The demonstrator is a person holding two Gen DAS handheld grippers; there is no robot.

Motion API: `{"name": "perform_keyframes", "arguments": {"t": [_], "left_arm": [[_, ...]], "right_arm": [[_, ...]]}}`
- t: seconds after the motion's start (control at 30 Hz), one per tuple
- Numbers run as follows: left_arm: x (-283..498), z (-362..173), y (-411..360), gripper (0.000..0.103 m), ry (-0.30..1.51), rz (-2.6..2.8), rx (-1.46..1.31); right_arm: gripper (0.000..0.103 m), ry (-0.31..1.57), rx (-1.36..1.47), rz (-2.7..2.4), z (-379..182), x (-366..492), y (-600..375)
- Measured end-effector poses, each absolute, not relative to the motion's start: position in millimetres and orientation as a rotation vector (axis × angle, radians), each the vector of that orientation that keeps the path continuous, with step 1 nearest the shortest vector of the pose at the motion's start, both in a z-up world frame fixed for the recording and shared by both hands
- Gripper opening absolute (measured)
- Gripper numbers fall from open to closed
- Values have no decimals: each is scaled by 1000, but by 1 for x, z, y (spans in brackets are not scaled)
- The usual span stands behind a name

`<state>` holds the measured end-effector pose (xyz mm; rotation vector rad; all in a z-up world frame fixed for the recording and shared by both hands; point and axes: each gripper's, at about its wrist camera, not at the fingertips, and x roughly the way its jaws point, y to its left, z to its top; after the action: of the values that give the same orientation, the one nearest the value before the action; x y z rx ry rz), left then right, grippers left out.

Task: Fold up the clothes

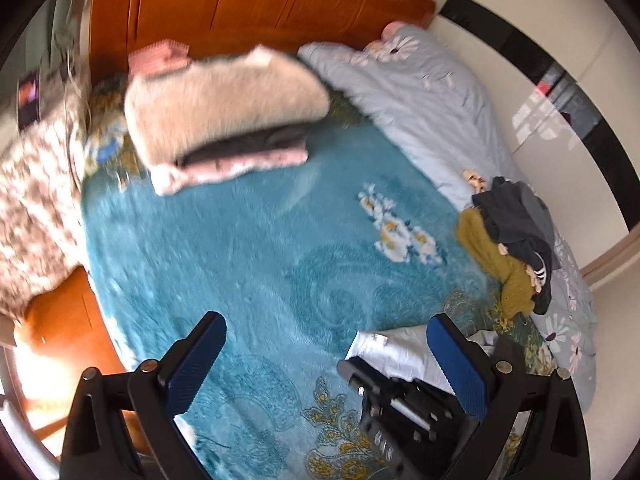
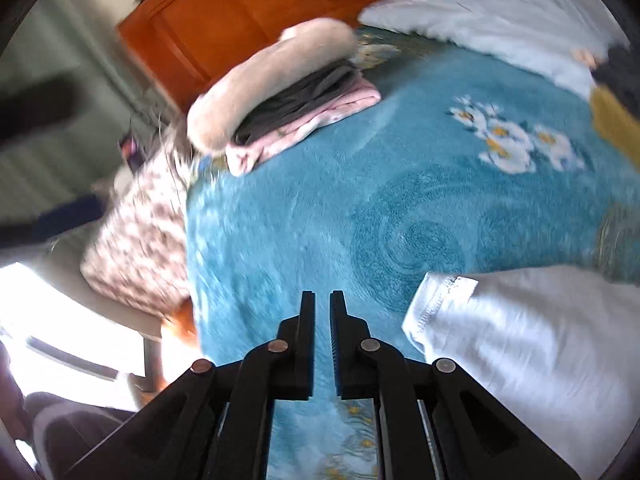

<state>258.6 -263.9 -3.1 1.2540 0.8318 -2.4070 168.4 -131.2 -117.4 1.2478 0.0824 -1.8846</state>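
On the teal floral blanket (image 1: 260, 248) lies a white garment (image 1: 394, 350), which is large at the lower right of the right wrist view (image 2: 520, 360). My left gripper (image 1: 326, 344) hangs open above the blanket, holding nothing, with the white garment just behind its right blue pad. My right gripper (image 2: 322, 308) is shut with only a thin slit between its fingers, nothing in it, just left of the white garment. Its black body (image 1: 384, 412) shows in the left wrist view. A folded stack (image 1: 224, 112) (image 2: 276, 80) of cream, grey and pink sits near the headboard.
An unfolded heap of mustard and dark grey clothes (image 1: 508, 240) (image 2: 612, 116) lies at the right. A pale blue quilt (image 1: 420, 96) runs along the far side. A wooden headboard (image 1: 240, 4) and a flowered pillow (image 1: 32, 200) bound the left; both views are motion-blurred.
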Motion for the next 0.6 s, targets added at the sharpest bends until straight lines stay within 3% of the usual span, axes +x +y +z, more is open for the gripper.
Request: {"name": "perform_keyframes", "arguments": {"t": [0.17,0.2,0.27,0.43,0.6], "left_arm": [[232,-45,-244,102,874,-2380,1365],[225,-54,-238,102,876,-2379,1390],[210,-68,-223,101,880,-2377,1448],[171,-110,-183,101,815,-2383,1556],[168,-151,-179,99,716,-2330,1607]], "right_arm": [[20,32,1280,-2159,-112,137,-28],[31,12,1299,-2240,-111,128,1],[41,-53,1354,-2405,-111,110,61],[41,-331,1573,-2609,-130,82,174],[41,-475,1600,-2542,-144,72,184]]}}
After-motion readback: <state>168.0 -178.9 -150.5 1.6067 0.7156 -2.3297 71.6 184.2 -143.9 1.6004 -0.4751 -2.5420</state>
